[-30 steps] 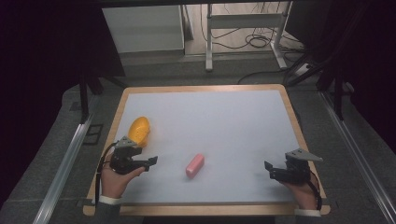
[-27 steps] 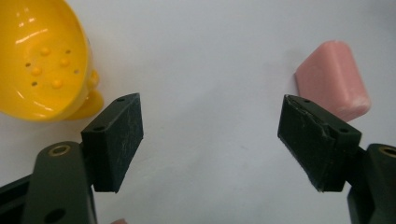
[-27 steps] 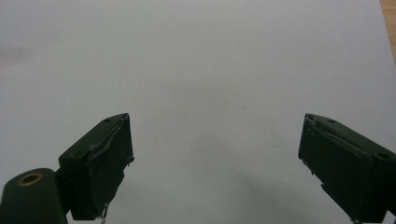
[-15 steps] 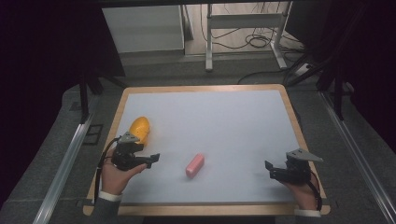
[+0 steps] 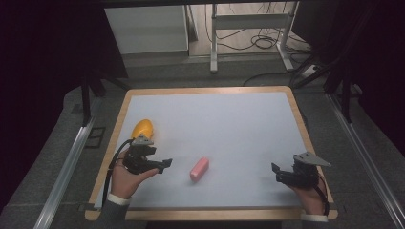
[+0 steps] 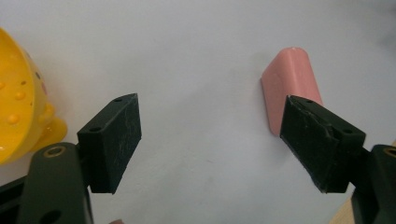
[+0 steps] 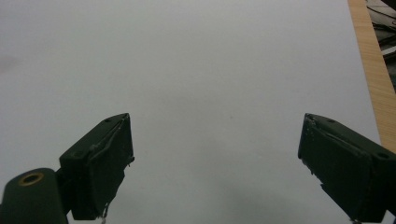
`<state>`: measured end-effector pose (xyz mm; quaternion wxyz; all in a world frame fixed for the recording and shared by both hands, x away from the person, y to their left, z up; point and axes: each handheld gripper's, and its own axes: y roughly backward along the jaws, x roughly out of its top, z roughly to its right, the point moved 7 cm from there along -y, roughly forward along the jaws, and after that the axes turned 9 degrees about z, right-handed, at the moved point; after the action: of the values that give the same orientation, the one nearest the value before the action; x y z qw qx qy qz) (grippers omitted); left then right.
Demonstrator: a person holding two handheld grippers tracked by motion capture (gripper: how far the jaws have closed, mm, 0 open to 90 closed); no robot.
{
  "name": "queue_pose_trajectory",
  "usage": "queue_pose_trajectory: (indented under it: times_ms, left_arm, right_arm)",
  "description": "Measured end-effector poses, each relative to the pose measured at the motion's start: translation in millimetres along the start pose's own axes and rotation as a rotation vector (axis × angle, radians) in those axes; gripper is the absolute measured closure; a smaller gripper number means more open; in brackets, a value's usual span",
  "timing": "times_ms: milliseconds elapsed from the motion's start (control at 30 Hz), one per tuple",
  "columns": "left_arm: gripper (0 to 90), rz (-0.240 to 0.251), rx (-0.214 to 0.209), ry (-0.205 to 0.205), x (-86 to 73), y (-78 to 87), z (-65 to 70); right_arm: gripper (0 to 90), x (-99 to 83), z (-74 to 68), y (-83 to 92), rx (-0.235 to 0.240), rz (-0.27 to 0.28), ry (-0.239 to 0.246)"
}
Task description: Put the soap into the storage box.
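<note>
White tabletop [image 5: 239, 119], framed in wood, lay under my two grippers at its near edge. My left gripper [image 5: 162, 166] and right gripper [image 5: 276, 171] both had jaws spread, grasping nothing. Between them lay a pink block [image 5: 199, 169], nearer my left, and farther left sat a yellow object [image 5: 142, 129].

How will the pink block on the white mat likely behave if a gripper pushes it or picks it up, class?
The pink block lies flat on the mat, so it should probably slide, not roll. Its rounded top edge and smooth look suggest it may slip between pads. It looks solid and small, so likely stiff and light. The left gripper is open nearby.
</note>
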<state>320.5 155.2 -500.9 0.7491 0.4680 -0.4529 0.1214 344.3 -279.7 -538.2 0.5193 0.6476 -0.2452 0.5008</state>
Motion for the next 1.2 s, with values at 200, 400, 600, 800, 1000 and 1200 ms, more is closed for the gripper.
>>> queue_pose_trajectory:
  times_ms: [200, 400, 600, 800, 1000, 1200]
  left_arm:
    - [20.9, -0.013, -0.003, -0.020, 4.6, -1.0, 3.8]
    - [20.7, -0.015, -0.037, -0.026, 8.2, -1.8, 10.9]
    - [20.7, -0.022, -0.039, -0.043, 12.8, -4.8, 18.3]
    - [20.3, -0.036, -0.056, -0.053, 16.4, -11.6, 26.4]
    - [20.6, -0.051, -0.069, -0.057, 19.8, -17.0, 31.7]
    - [20.6, -0.067, -0.083, -0.080, 23.8, -23.4, 39.8]
  right_arm:
    - [9.9, -2.5, 3.5, -0.4, -0.010, -0.013, -0.013]
    - [9.9, -5.2, 3.2, -2.1, 0.004, -0.024, -0.017]
    - [9.9, -5.1, 2.3, -2.2, 0.005, -0.030, -0.013]
    - [9.9, -5.9, 3.2, -2.5, 0.004, -0.035, -0.015]
    - [9.9, -5.9, 2.7, -2.6, 0.004, -0.036, -0.013]
    - [9.9, -5.8, 3.0, -2.5, 0.003, -0.036, -0.014]
